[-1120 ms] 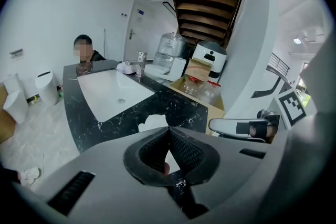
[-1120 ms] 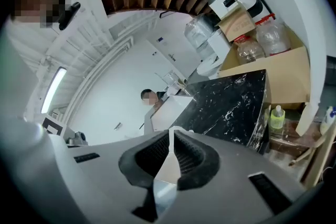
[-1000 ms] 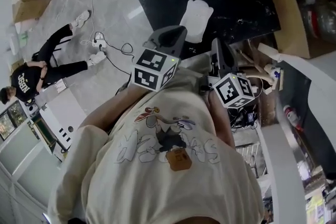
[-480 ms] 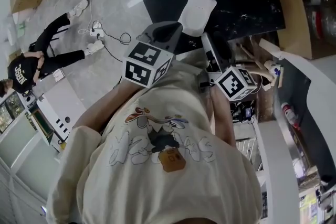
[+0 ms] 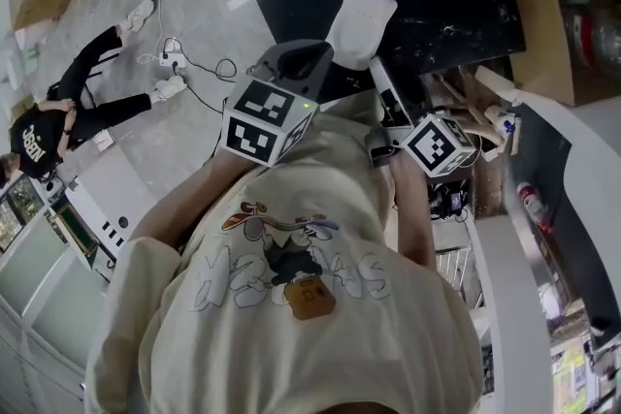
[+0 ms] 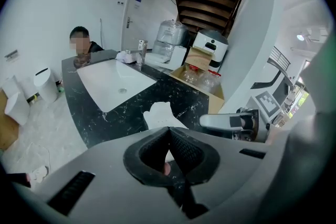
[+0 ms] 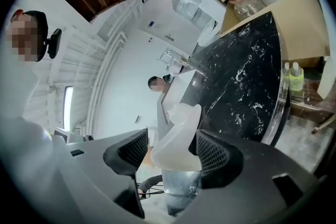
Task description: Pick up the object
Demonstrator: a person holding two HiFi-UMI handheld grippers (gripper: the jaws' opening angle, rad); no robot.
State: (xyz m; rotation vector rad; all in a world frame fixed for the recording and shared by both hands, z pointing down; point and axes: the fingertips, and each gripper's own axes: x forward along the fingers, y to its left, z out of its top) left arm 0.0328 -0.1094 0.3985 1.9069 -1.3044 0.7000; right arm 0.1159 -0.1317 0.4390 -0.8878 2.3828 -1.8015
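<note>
The white, soft-looking paw-shaped object (image 5: 361,22) lies on the black marble counter (image 5: 446,5) near its front edge. My right gripper (image 5: 380,78) reaches in from the right, its tip at the object's near end. In the right gripper view the jaws (image 7: 172,140) have just been opening and stand wide apart. The white object (image 7: 178,134) sits in the gap between them, and the pads do not press on it. My left gripper (image 5: 296,63) hovers just left of the object, with its pads (image 6: 181,147) shut together on nothing. Beyond them lies the object (image 6: 160,113).
A white sink basin (image 6: 118,84) with a tap (image 6: 140,52) is set into the counter behind the object. A cardboard box (image 5: 543,15) stands at the counter's right end, with bottles (image 7: 292,78) on a shelf below. A person (image 5: 68,121) sits on the floor, far left.
The right gripper has moved forward and now reaches the near end of the white object. The left gripper has stayed about where it was.
</note>
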